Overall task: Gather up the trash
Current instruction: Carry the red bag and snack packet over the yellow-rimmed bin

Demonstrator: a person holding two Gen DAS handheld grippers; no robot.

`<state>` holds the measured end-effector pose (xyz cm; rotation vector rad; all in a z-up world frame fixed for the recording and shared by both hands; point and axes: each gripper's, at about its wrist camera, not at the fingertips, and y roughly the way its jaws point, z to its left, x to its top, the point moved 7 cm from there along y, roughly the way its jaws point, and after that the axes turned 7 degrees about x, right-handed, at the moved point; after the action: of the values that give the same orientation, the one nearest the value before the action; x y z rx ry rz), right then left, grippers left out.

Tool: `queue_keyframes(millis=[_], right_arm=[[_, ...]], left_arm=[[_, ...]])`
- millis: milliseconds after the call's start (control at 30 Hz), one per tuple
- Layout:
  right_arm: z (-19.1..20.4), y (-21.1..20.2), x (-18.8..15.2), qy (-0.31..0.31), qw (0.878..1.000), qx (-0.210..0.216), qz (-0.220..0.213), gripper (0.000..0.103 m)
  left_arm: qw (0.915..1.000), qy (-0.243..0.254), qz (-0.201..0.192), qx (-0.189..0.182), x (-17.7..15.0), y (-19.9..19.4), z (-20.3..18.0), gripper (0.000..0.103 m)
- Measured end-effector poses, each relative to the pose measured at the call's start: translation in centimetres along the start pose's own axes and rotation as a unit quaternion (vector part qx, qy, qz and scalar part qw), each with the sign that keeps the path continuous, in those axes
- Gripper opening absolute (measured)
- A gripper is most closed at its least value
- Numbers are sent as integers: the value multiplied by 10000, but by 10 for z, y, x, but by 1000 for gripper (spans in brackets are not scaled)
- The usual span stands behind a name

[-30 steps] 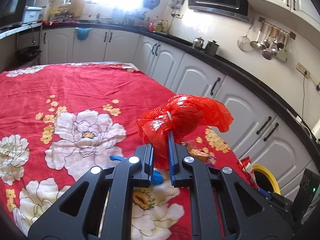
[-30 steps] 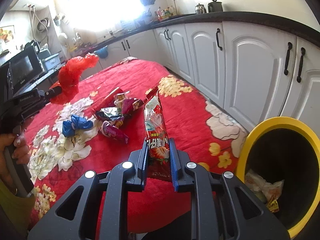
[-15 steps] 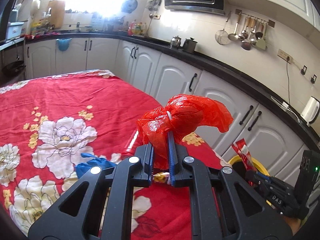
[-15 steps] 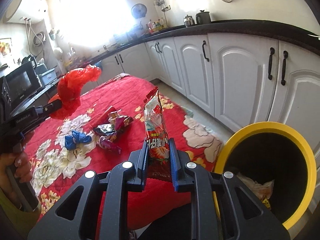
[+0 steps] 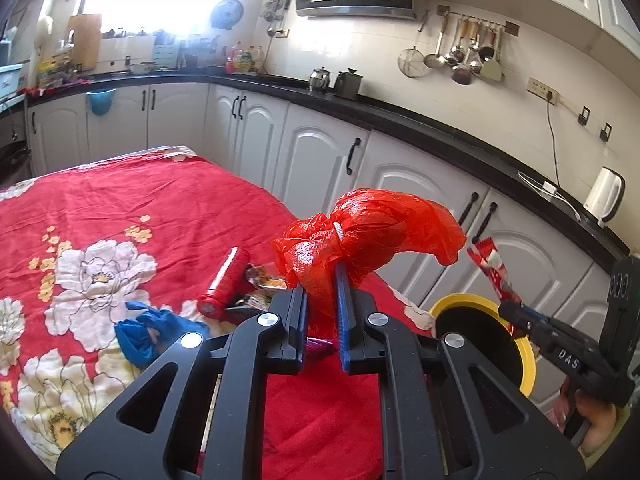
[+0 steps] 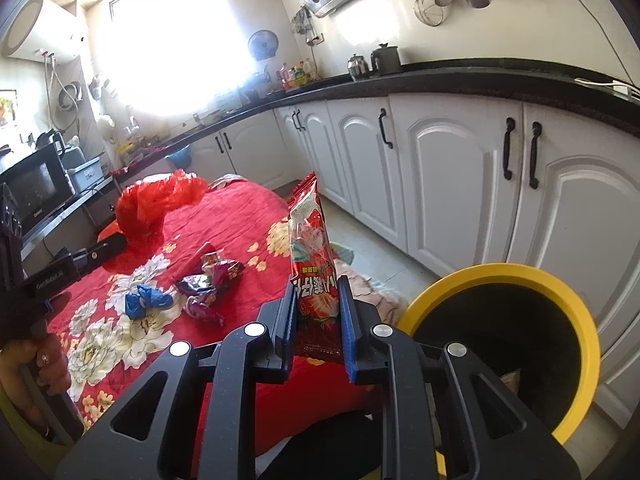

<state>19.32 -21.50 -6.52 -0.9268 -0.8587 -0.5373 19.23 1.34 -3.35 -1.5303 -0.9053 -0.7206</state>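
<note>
Nearby, loose wrappers on floral cloth

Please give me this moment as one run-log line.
left tongs: shut on red plastic bag | right tongs: shut on snack wrapper | yellow-rimmed bin: beside table

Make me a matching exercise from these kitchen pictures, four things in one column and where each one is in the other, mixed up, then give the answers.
Things:
1. red plastic bag
2. strawberry snack wrapper
3. blue crumpled bag
4. yellow-rimmed bin

Places:
A. lying on the red floral tablecloth
B. on the floor by the white cabinets
C. clamped in the left gripper
D. clamped in the right gripper

Pairs: 1-C, 2-D, 3-A, 4-B
</note>
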Motion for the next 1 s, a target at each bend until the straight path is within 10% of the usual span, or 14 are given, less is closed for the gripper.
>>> queue_keyframes(millis=[1000], right_arm=[[-60,-56,-6,116,9980,-545,-301,18]], left_arm=[[9962,777,76,-375,-20,3,-75,7]])
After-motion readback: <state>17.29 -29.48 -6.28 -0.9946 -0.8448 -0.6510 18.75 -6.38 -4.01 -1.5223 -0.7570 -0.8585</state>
